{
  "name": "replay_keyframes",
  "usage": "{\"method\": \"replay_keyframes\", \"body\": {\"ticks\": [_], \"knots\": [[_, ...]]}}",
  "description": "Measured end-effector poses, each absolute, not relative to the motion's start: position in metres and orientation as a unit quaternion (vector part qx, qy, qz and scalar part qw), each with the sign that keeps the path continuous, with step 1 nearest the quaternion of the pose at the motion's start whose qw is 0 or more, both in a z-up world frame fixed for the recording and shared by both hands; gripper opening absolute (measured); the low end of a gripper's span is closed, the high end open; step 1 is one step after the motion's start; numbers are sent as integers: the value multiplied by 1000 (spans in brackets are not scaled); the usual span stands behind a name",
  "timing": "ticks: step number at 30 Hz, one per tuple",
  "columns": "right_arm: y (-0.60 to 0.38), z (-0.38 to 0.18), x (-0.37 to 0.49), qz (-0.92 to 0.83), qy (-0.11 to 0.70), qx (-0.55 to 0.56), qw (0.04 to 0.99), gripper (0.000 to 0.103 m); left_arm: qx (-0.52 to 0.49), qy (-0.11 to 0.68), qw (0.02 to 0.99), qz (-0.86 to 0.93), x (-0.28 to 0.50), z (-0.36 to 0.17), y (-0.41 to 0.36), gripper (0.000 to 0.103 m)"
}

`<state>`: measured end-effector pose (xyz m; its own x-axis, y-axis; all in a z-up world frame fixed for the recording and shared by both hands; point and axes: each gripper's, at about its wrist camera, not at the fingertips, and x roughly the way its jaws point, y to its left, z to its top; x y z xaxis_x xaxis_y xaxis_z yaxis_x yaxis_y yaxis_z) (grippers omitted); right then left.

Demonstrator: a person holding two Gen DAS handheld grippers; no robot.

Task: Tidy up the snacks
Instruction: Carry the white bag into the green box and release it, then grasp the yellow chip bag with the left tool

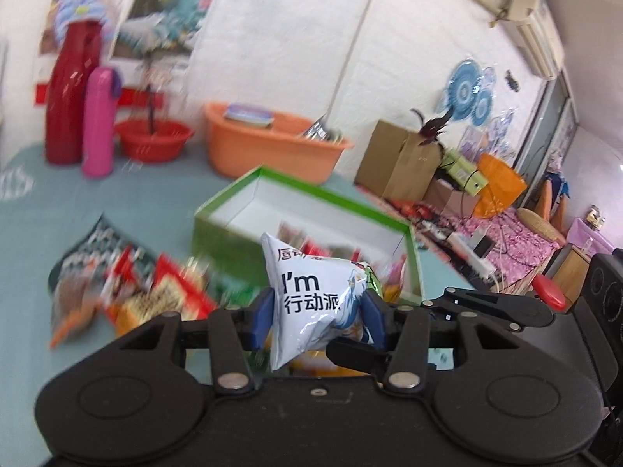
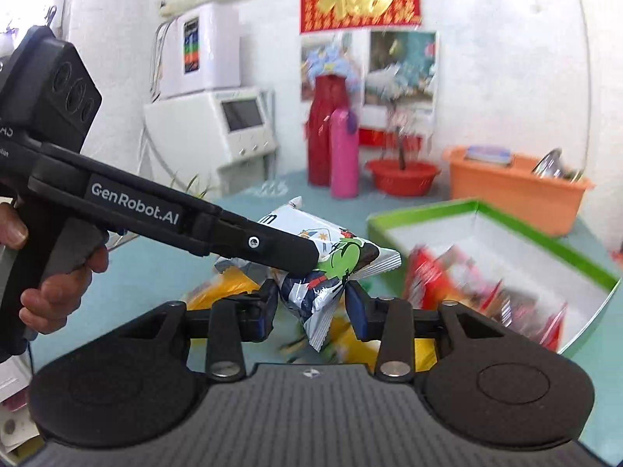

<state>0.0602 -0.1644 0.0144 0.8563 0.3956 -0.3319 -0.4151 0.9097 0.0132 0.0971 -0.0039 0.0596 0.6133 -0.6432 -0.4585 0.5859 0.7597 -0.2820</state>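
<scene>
Left wrist view first: the left tongs [image 1: 317, 317] are seen clenched on a white snack packet [image 1: 311, 295], pinched across its middle between the blue pads [image 1: 261, 317], with the packet's long axis standing roughly upright and its top tipped toward the green box [image 1: 218, 214]. From the right wrist view, the right tongs [image 2: 313, 305] are clamped on the crimped end of a packet [image 2: 325, 272] that appears to be the same one, though that cannot be told for certain, while the left tool crosses in from the left and touches it. The load is held up off the teal tabletop [image 1: 148, 202], above a loose heap of snacks [image 1: 128, 292]. The open box lies just ahead and slightly right, some packets already inside. Judged from this, the drop turns on carrying the packet forward over the near wall; the left tongs seem nearer to it.
</scene>
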Motion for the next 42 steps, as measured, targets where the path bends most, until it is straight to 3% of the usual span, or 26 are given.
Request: {"method": "replay_keyframes", "body": {"ticks": [7,18,21,22,23,24,25,36,42], "knots": [[-210,24,99,158,153,-16,975,67,-54,286,876,-385,156,66,-58,79],[-275,0,145,110,200,43,973,66,-37,337,846,-412,228,40,-132,80],[-281,-8,152,107,213,44,970,67,-25,343,848,-403,235,33,-141,91],[-281,-11,154,108,220,41,969,68,-15,340,855,-392,236,30,-143,103],[-281,-14,156,104,225,37,968,73,-9,337,860,-382,236,29,-145,103],[-281,-16,155,99,222,34,970,95,-4,333,867,-370,235,28,-144,103],[-282,-17,155,91,221,28,971,103,-3,329,872,-361,233,28,-143,103],[-271,11,92,103,152,10,983,103,-35,301,891,-339,172,64,-91,103],[-255,11,56,127,146,15,981,103,-42,301,901,-311,126,57,-55,103]]}}
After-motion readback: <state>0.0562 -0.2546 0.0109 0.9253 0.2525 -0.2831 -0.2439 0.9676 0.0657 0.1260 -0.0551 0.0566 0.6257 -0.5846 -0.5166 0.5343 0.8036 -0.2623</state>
